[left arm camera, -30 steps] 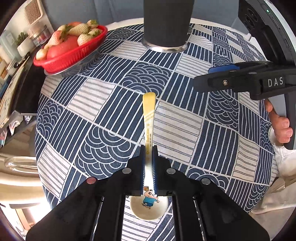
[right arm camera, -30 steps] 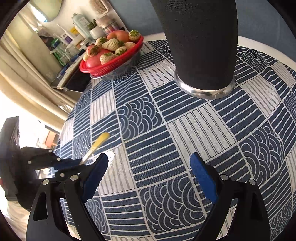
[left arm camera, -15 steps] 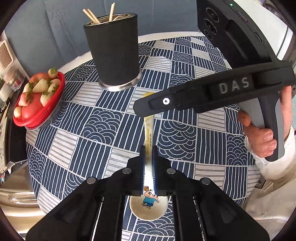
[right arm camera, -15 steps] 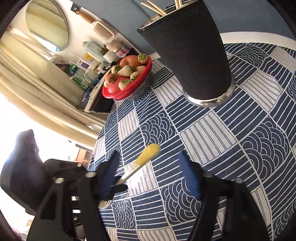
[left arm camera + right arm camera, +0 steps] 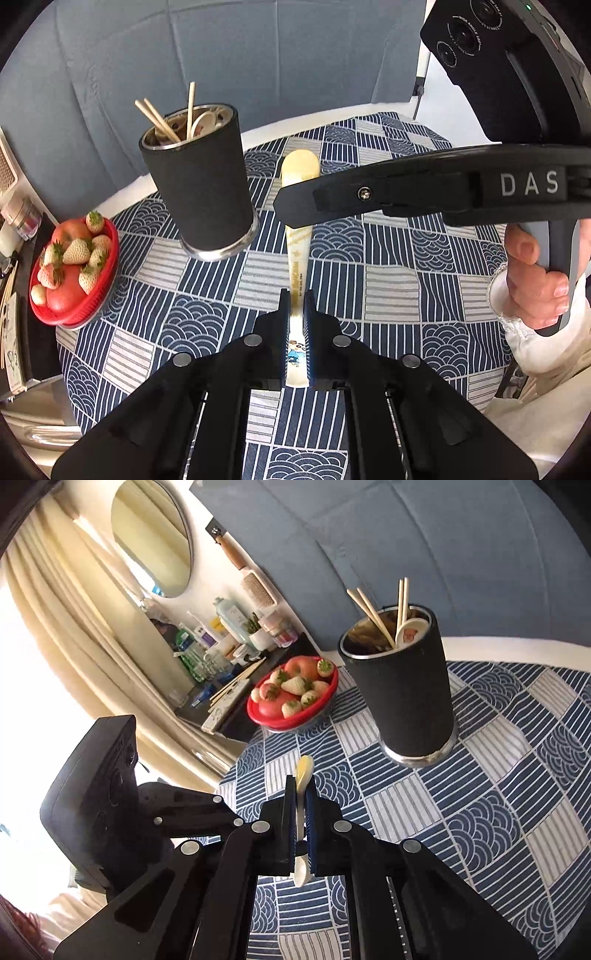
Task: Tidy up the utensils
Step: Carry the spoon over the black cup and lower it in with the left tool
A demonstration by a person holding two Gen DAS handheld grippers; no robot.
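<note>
A blue-grey padded wall [image 5: 461, 535] curves behind the round table [image 5: 498, 644], whose white rim shows past a navy-and-white patterned cloth [image 5: 498, 775]. To the left, cream curtains [image 5: 62, 635] hang in heavy folds with bright daylight pouring through beside them. An oval mirror [image 5: 155, 535] is fixed on the pale wall above a dark side shelf [image 5: 236, 716] crowded with bottles and jars [image 5: 221, 627]. A brush [image 5: 258, 590] hangs nearby.
</note>
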